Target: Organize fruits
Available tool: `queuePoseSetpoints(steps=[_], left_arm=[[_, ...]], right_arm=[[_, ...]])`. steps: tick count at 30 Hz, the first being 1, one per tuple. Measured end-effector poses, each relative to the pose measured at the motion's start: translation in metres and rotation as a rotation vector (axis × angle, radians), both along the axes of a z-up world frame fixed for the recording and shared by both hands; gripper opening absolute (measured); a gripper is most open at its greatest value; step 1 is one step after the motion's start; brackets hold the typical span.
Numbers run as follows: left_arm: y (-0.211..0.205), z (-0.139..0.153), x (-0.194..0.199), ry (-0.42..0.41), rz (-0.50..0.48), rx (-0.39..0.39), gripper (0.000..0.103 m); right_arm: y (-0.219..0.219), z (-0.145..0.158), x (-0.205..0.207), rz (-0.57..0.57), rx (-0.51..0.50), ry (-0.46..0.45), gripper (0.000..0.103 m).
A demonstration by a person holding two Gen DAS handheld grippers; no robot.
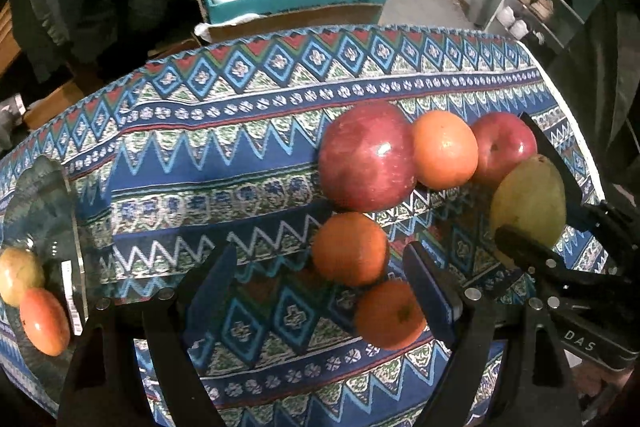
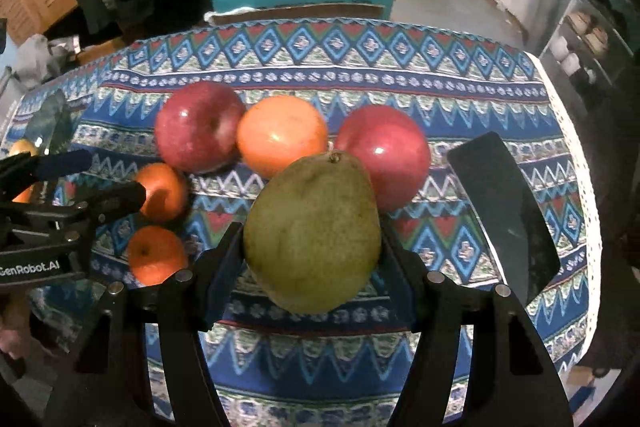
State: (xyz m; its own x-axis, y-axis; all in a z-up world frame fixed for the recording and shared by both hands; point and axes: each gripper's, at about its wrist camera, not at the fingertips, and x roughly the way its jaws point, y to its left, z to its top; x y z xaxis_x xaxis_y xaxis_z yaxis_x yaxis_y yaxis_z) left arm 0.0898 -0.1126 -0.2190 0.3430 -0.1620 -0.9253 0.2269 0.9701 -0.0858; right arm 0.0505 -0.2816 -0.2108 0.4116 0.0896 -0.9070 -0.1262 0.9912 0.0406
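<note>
Lettering "GenRobot.AI" on left gripper (image 2: 86, 183); right gripper (image 2: 312, 259) clamps pear (image 2: 312, 231).

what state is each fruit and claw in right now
pear: gripped, held clear of the cloth
right claw: shut on the pear
left claw: open, above two small oranges
two red apples: resting on the tablecloth
large orange: resting between the apples
</note>
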Motion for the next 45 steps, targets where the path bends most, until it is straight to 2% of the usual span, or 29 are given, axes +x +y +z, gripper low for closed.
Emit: queuePoseSetpoints(steps=[10, 15, 17, 18, 20, 22, 33, 45], left_arm=[[-0.009, -0.025, 0.010, 0.063, -0.007, -0.001, 0.084], [-0.009, -0.032, 0.012, 0.087, -0.015, -0.031, 0.067], [-0.010, -0.031, 0.011, 0.088, -0.027, -0.060, 0.051], [-0.011, -0.029, 0.010, 0.082, -0.039, -0.068, 0.048], [-0.016, -0.026, 0.007, 0.052, -0.058, -0.021, 0.048], [-0.017, -0.023, 0.003, 0.028, -0.069, -0.005, 0.048], [-0.004, 0.018, -0.007, -0.059, -0.061, -0.041, 0.047], [0.018, 0.065, -0.026, -0.138, -0.026, -0.091, 0.047]], right_arm=[[-0.001, -0.003, 0.002, 0.009, 0.002, 0.001, 0.065], [0.000, -0.003, 0.004, 0.009, 0.009, 0.001, 0.065], [0.001, -0.003, 0.004, 0.010, 0.008, 0.001, 0.065], [0.002, -0.003, 0.004, 0.012, 0.006, 0.000, 0.065], [0.003, -0.003, 0.004, 0.016, 0.003, -0.002, 0.065], [0.004, -0.001, 0.004, 0.019, -0.001, -0.009, 0.066], [0.010, 0.018, 0.002, 0.032, -0.015, -0.062, 0.065], [0.019, 0.053, -0.007, 0.053, -0.026, -0.153, 0.065]])
